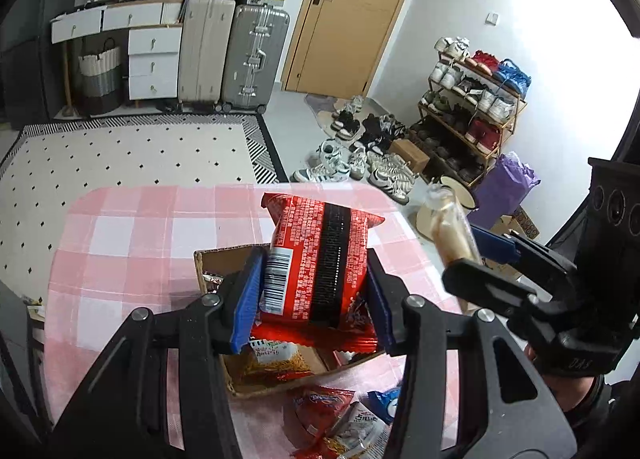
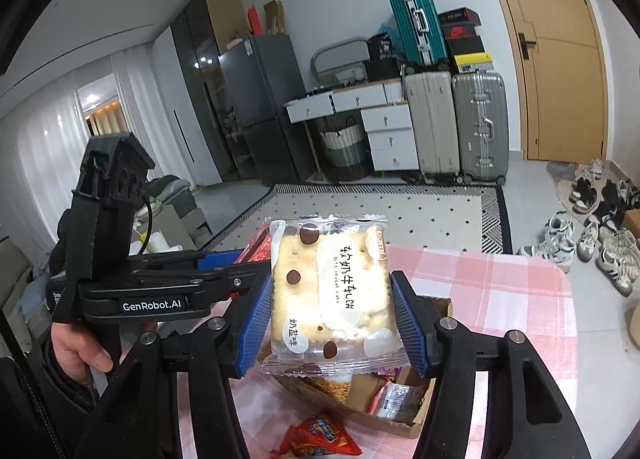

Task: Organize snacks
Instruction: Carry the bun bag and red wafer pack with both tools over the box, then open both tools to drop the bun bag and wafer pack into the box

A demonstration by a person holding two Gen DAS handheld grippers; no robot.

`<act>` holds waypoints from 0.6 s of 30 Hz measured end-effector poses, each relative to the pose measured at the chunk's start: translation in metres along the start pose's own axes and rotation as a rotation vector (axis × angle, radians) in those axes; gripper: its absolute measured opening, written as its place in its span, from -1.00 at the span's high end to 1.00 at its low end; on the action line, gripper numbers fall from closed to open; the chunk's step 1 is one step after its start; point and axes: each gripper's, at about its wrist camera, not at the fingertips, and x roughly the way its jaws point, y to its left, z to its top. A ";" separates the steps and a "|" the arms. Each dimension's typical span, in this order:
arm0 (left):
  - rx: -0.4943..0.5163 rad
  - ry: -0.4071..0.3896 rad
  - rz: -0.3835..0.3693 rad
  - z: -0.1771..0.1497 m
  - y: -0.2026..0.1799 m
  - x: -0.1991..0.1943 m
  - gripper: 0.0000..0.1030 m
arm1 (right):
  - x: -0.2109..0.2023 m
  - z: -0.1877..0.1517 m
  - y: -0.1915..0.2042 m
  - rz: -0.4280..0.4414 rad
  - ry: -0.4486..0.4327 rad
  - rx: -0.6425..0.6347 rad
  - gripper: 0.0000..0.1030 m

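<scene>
Two grips on: left gripper point(image 1: 314, 295) jaws clamp a red packet point(image 1: 320, 259), right gripper point(image 2: 330, 319) jaws pinch a biscuit pack point(image 2: 328, 291), both above the box point(image 2: 400, 415).

Take the cardboard box point(image 1: 244, 385) on your table point(image 1: 120, 243) as the mark: your left gripper point(image 1: 316, 291) holds a noodle packet point(image 1: 320, 259) above it, your right gripper point(image 2: 332, 311) a cracker packet point(image 2: 332, 287) beside that, loose snack packets point(image 1: 340, 419) before it, suitcases point(image 1: 232, 55) far behind.
</scene>
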 end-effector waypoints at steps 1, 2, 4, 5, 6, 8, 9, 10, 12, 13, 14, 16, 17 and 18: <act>-0.002 0.007 0.000 -0.001 0.003 0.008 0.13 | 0.007 -0.001 -0.002 -0.004 0.009 0.002 -0.14; -0.006 0.015 0.000 -0.001 0.006 0.014 0.13 | 0.013 -0.002 -0.004 -0.004 0.014 0.006 -0.14; -0.016 0.035 -0.003 -0.003 0.013 0.028 0.13 | 0.028 -0.005 -0.011 0.000 0.031 0.023 -0.14; -0.023 0.043 -0.004 -0.005 0.018 0.036 0.13 | 0.034 -0.007 -0.012 0.000 0.038 0.024 -0.14; -0.032 0.049 -0.004 -0.007 0.021 0.042 0.13 | 0.040 -0.009 -0.014 -0.005 0.049 0.024 -0.14; -0.030 0.061 0.001 -0.011 0.025 0.055 0.13 | 0.048 -0.017 -0.013 -0.016 0.068 0.021 -0.14; -0.032 0.066 0.004 -0.013 0.027 0.061 0.13 | 0.053 -0.020 -0.016 -0.014 0.072 0.021 -0.14; -0.032 0.070 0.003 -0.017 0.028 0.064 0.13 | 0.058 -0.023 -0.018 -0.020 0.076 0.023 -0.14; -0.034 0.082 0.009 -0.019 0.033 0.075 0.13 | 0.064 -0.028 -0.025 -0.021 0.086 0.040 -0.14; -0.035 0.087 0.018 -0.020 0.035 0.081 0.13 | 0.069 -0.030 -0.029 -0.019 0.092 0.049 -0.14; -0.034 0.093 0.023 -0.021 0.037 0.086 0.13 | 0.072 -0.031 -0.031 -0.023 0.097 0.052 -0.14; -0.031 0.110 0.068 -0.021 0.037 0.097 0.13 | 0.081 -0.034 -0.035 0.001 0.123 0.062 -0.15; -0.033 0.116 0.077 -0.020 0.038 0.101 0.12 | 0.083 -0.036 -0.036 0.018 0.126 0.063 -0.16; -0.038 0.119 0.077 -0.021 0.039 0.104 0.05 | 0.085 -0.037 -0.039 0.015 0.123 0.063 -0.17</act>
